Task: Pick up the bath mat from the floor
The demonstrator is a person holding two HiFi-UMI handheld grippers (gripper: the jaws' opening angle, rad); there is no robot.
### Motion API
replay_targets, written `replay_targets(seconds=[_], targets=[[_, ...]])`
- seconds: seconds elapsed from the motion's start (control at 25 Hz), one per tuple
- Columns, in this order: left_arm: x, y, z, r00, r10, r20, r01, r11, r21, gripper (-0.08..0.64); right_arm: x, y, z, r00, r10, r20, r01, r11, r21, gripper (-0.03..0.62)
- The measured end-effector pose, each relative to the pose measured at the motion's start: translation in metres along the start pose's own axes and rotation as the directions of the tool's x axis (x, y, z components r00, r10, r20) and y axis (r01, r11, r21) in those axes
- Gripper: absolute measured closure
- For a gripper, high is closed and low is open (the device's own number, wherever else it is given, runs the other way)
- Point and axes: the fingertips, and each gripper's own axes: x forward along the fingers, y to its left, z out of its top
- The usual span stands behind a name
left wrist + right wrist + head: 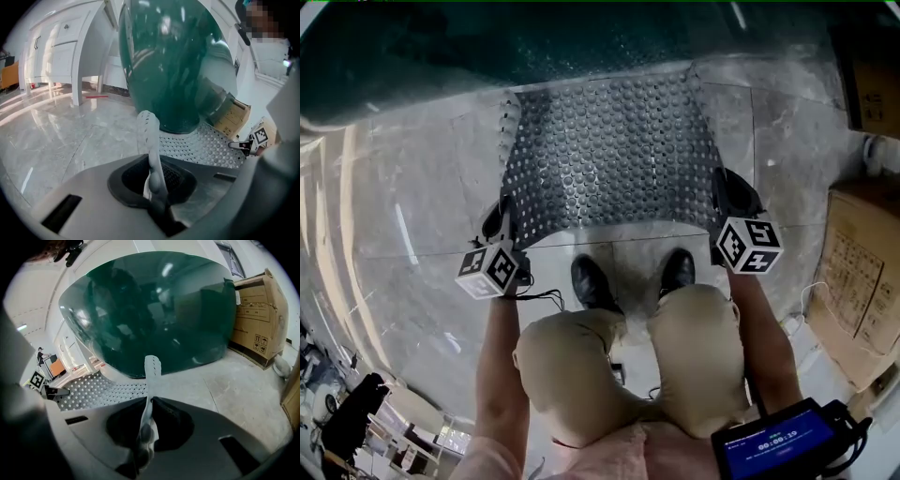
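Your left gripper point(500, 223) and right gripper point(733, 199) each clamp a corner of the bath mat point(614, 150) farthest from the green tub point(534, 37), so it should lift spread out.

Marble floor point(422, 187): green tub point(581, 37), cardboard boxes point(862, 272)

Both clamped shut, left gripper point(510, 223) and right gripper point(722, 201) angle downward

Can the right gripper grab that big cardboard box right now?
Probably not. The fingers of the right gripper are shut on the edge of the bath mat, so they are full, and the cardboard box stands apart, off to its side.
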Motion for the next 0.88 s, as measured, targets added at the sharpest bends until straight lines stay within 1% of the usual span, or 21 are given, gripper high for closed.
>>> replay_targets(seconds=[0.28,0.48,0.6,0.88], targets=[[-0.026,-0.033,0.041,0.999,-0.029,0.013,0.029,0.999,0.013,0.523,-0.026,0.023,0.037,0.999,0.033,0.004,-0.033,0.999,-0.016,0.56],[-0.02,-0.044,0.036,0.999,-0.045,0.005,0.045,0.999,0.011,0.523,-0.025,0.028,0.029,0.999,0.048,-0.016,-0.049,0.998,-0.028,0.56],[-0.024,-0.052,0.037,0.998,-0.056,0.005,0.056,0.998,0.003,0.523,-0.031,0.032,0.033,0.998,0.056,-0.023,-0.057,0.997,-0.043,0.56],[-0.024,-0.07,0.04,0.995,-0.095,-0.005,0.095,0.995,0.005,0.523,-0.031,0.047,0.033,0.996,0.079,-0.036,-0.081,0.996,-0.045,0.56]])
